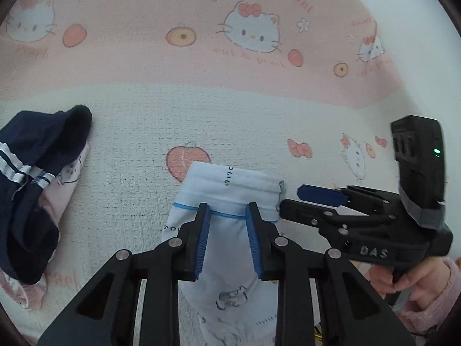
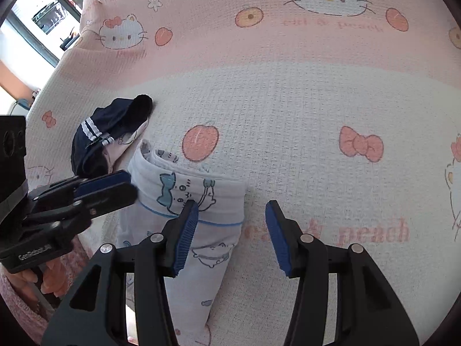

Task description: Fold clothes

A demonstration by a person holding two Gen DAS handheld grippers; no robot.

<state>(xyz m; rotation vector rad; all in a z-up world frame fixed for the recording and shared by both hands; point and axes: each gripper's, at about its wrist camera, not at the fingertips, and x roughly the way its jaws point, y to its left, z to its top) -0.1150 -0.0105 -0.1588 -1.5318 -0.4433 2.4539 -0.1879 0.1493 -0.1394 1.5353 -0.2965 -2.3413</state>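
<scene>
A small white garment (image 1: 230, 201) with blue cartoon prints and a thin blue line lies folded on the bed; it also shows in the right wrist view (image 2: 190, 201). My left gripper (image 1: 227, 210) hovers over it with its jaws partly open, the cloth showing between them. My right gripper (image 2: 232, 210) is open wide, its left finger over the garment's right edge. In the left wrist view the right gripper (image 1: 317, 199) sits just right of the garment. In the right wrist view the left gripper (image 2: 115, 187) is at the garment's left edge.
A crumpled navy garment with white stripes (image 1: 37, 173) lies on a pink piece at the left, also seen in the right wrist view (image 2: 109, 132). The pink and white cat-print bedspread (image 1: 230, 57) covers the surface. A window and room edge (image 2: 37, 23) show far left.
</scene>
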